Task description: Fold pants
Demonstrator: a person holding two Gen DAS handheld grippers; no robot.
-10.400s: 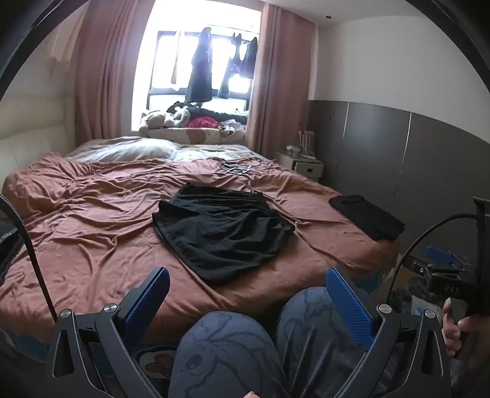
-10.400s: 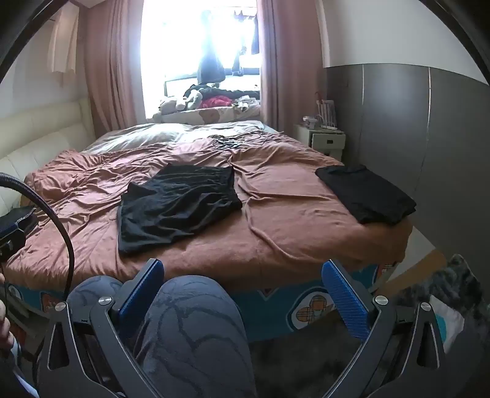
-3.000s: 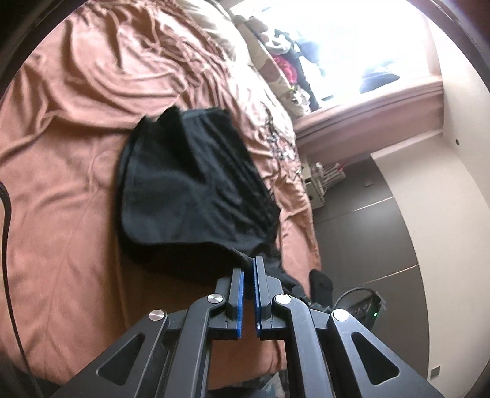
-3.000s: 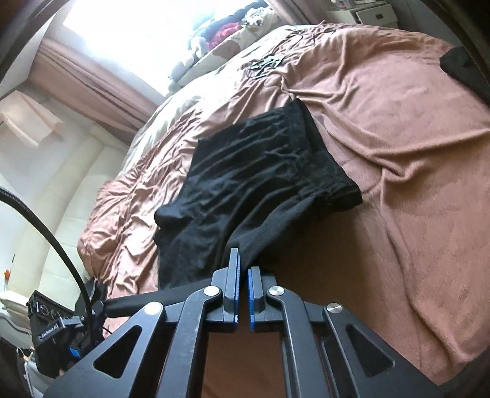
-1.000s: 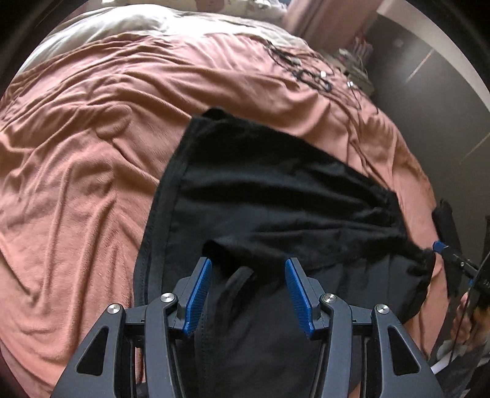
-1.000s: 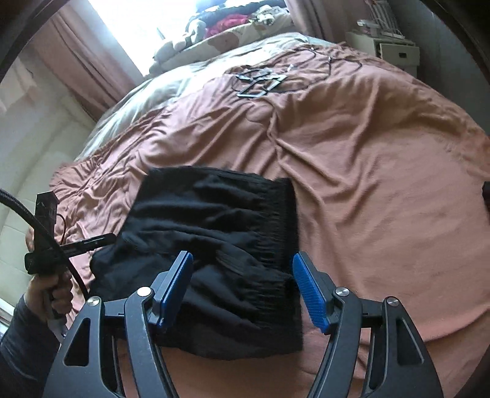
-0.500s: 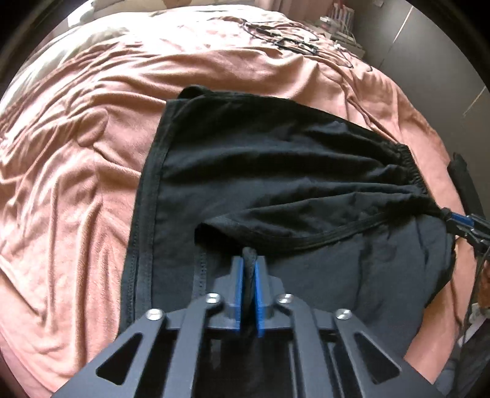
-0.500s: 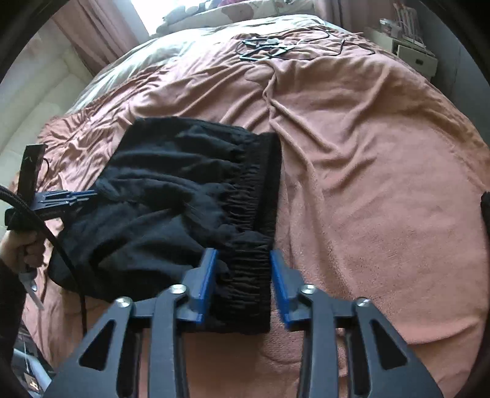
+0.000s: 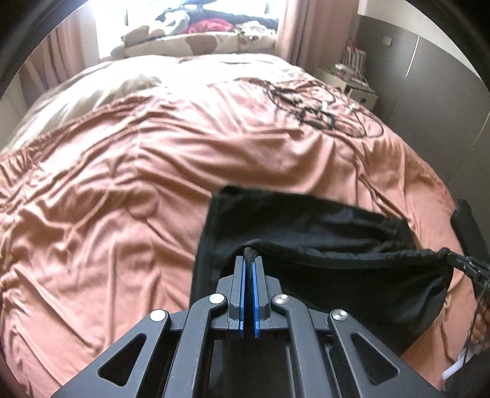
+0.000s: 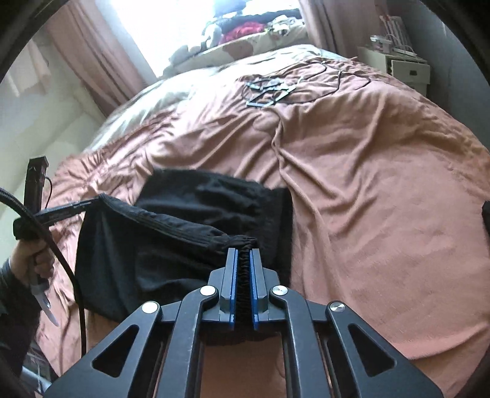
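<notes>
Both tools pinch the black pants over the bed.
We see our left tool pinching a hem; only the right view shows the right tool clamping the gathered waistband, lower centre.

My left gripper is clamped on a hem of the black pants, angled steeply down at them. My right gripper, jaws just closed, pinches their gathered waistband at the opposite end. My left hand grasps its handle left of the pants.

light: daylight, window blown out | edges: fisheye-bent, dark corners | blur: slight
</notes>
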